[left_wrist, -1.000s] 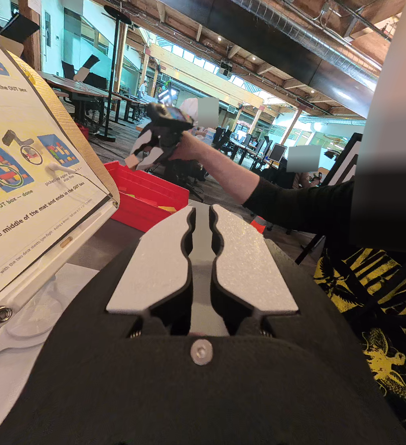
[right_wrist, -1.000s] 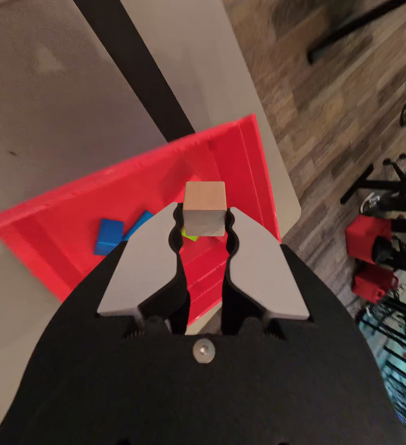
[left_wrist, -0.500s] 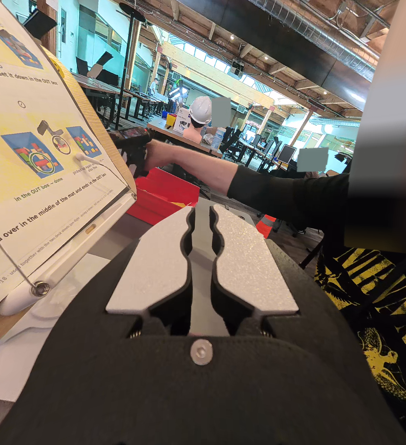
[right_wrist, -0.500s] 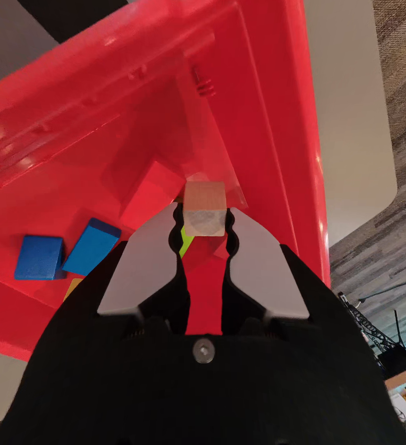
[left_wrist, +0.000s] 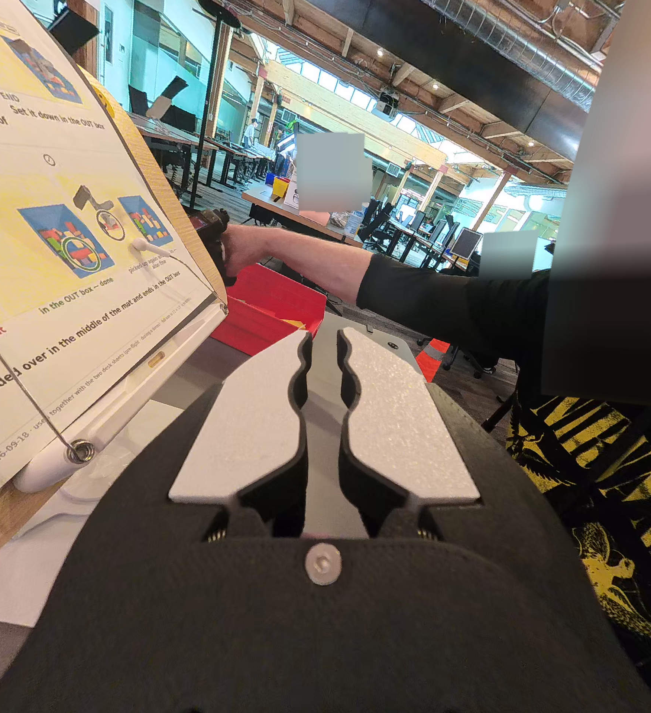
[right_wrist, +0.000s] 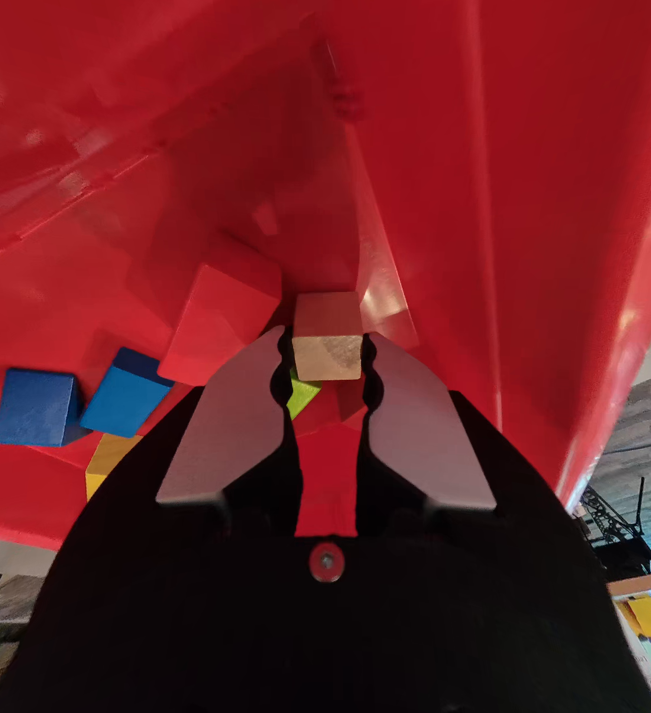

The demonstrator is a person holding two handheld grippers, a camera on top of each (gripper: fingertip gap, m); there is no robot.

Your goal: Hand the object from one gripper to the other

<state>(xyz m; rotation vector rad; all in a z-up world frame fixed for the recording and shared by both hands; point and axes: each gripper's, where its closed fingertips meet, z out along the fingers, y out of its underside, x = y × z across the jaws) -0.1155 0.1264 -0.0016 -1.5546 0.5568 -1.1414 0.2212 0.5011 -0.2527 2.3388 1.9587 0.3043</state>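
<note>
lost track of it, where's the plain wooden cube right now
In the right wrist view the wooden cube sits clamped in the right claw, down inside the red bin, beside a red block and above a green block.

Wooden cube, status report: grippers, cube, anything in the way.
Right gripper jaws clamped on wooden cube, low inside red bin. Left gripper empty, jaws narrowly apart. Red block close beside cube.

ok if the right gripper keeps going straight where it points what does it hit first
Probably the red bin's floor, just past the wooden cube clamped in the right gripper; depth is unclear.
</note>
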